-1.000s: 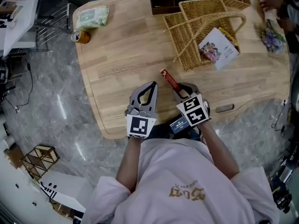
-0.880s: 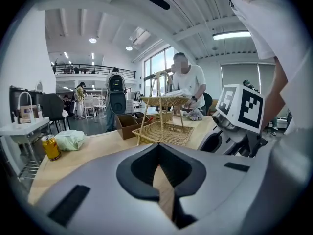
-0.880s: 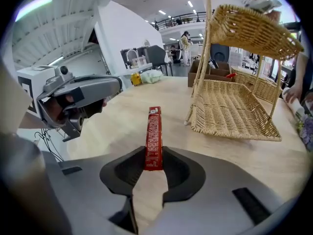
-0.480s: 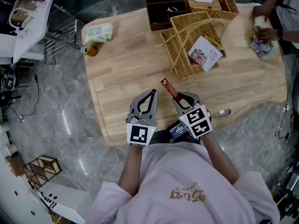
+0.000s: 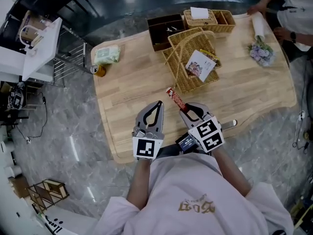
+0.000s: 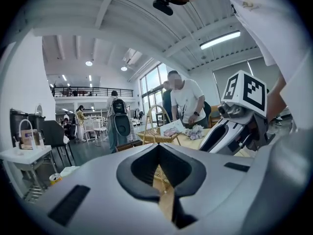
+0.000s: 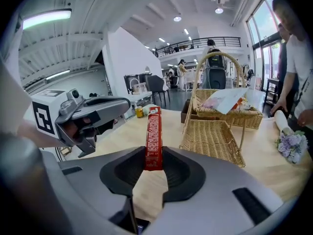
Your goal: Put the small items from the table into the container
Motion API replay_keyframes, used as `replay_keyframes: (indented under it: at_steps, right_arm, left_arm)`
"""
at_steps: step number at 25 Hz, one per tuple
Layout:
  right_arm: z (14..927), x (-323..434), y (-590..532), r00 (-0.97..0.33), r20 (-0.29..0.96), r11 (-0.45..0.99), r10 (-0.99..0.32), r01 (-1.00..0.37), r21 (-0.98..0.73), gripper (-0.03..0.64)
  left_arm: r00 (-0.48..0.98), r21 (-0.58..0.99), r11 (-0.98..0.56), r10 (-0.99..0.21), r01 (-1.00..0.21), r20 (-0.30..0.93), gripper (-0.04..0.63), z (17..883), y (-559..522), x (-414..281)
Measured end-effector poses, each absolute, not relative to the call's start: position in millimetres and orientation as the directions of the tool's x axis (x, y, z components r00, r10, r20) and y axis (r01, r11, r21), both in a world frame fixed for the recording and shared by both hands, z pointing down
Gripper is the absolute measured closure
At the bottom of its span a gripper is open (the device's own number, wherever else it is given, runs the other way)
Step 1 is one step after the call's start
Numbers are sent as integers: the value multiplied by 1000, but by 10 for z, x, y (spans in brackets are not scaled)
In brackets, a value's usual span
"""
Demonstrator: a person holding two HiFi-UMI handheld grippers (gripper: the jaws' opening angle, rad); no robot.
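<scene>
My right gripper point(image 5: 185, 106) is shut on a long red packet point(image 5: 173, 96), which sticks out forward past its jaws point(image 7: 153, 136) above the near part of the wooden table point(image 5: 132, 97). Beside it on the left, my left gripper point(image 5: 159, 104) is shut with nothing in it. The handled wicker basket point(image 5: 188, 58) stands ahead of both, slightly right, with a printed card point(image 5: 198, 65) lying in it. In the right gripper view the basket point(image 7: 215, 136) is just right of the packet and the left gripper point(image 7: 93, 111) is at the left.
A green packet point(image 5: 106, 55) and a can point(image 5: 99, 71) lie at the table's far left corner. A dark divided box point(image 5: 161, 26) and a small wicker tray point(image 5: 205, 18) sit behind the basket. A flower bunch point(image 5: 259, 53) and another person's hands are at the far right.
Both grippers have risen above the table, the right one still holding the red packet. The table now looks smaller and farther below.
</scene>
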State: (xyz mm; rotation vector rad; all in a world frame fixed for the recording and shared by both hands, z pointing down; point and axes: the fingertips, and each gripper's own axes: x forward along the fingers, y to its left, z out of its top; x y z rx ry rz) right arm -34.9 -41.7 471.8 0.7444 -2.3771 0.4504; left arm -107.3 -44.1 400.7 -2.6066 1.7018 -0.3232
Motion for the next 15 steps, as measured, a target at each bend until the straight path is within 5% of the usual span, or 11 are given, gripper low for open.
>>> replay_keyframes:
  at_steps: [15]
  right_arm:
    - [4109,-45,-656,-659,540,739,-524,-667,-97,495]
  left_arm:
    - [428,-188,-433,-901,-882,67,603,3443,-604,-846]
